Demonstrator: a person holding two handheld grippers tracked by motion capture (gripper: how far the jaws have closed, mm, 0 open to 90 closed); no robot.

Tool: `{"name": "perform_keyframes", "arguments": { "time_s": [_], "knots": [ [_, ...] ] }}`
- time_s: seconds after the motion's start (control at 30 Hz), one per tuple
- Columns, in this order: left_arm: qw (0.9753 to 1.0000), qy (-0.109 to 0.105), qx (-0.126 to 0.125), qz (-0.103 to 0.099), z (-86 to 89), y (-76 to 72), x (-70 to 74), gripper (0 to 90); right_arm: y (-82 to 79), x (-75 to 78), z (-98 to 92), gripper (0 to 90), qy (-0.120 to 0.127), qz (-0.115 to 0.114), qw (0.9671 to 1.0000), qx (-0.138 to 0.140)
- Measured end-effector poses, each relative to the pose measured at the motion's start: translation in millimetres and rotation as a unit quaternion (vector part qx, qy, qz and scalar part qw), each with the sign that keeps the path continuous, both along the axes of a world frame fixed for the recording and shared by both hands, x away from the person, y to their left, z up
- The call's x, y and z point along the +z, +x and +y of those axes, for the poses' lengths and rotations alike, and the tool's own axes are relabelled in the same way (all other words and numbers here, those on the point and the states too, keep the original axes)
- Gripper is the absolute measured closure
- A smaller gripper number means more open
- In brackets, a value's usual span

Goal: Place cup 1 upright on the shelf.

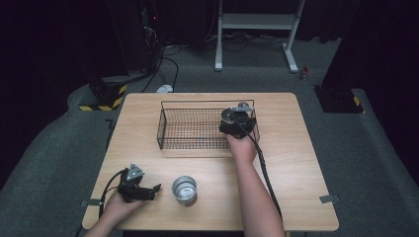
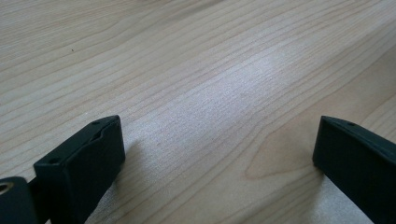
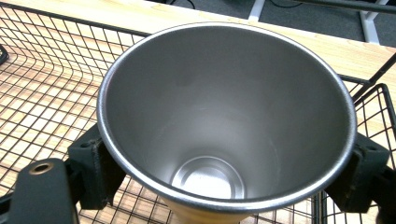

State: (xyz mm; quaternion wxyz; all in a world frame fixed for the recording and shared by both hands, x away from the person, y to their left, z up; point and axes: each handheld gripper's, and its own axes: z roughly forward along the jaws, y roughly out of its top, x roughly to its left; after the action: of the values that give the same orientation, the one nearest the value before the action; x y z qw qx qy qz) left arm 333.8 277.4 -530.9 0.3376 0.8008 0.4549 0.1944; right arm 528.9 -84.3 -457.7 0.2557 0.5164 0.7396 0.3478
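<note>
While our left gripper rests low on the worktop with jaws apart and nothing between them, we count two steel cups: one cup stands just beside it, and our right gripper, forearm extended, is clamped on the second cup over the wire basket. Grey carpet and dark surroundings lie beyond.

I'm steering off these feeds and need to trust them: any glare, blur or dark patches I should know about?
High view: table evenly lit, room behind nearly black, detail soft. Left gripper view: a pale sheen across the wood, jaws casting soft shadows, far grain blurred. Right gripper view: held steel cup sharp, with only mild reflections inside; the wire basket behind stays readable.
</note>
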Motion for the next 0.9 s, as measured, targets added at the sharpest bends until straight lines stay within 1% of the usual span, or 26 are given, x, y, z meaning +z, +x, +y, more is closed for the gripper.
{"name": "perform_keyframes", "arguments": {
  "time_s": [0.1, 0.27, 0.37, 0.57, 0.9],
  "knots": [
    [1.0000, 0.000, 0.000, 0.000, 0.0, 0.0, 0.0, 2.5, -0.8, -0.2, -1.2, 14.5, 0.002, 0.003, 1.0000, 0.000],
    [1.0000, 0.000, 0.000, 0.000, 0.0, 0.0, 0.0, 2.5, -2.3, -1.8, -2.6, 14.4, -0.007, 0.003, 1.0000, 0.001],
    [1.0000, 0.002, 0.000, 0.000, 0.1, -0.2, 0.1, 2.5, -4.0, -3.4, -6.4, 14.4, 0.002, 0.002, 1.0000, -0.002],
    [1.0000, 0.002, 0.000, 0.000, 0.1, -0.5, 0.2, 2.7, -4.9, -3.3, -7.1, 14.3, 0.005, 0.003, 1.0000, -0.004],
    [1.0000, 0.004, -0.001, 0.000, 0.4, -0.3, 0.3, 2.7, -3.9, -4.1, -8.4, 13.8, 0.004, 0.004, 1.0000, 0.001]
  ]
}}
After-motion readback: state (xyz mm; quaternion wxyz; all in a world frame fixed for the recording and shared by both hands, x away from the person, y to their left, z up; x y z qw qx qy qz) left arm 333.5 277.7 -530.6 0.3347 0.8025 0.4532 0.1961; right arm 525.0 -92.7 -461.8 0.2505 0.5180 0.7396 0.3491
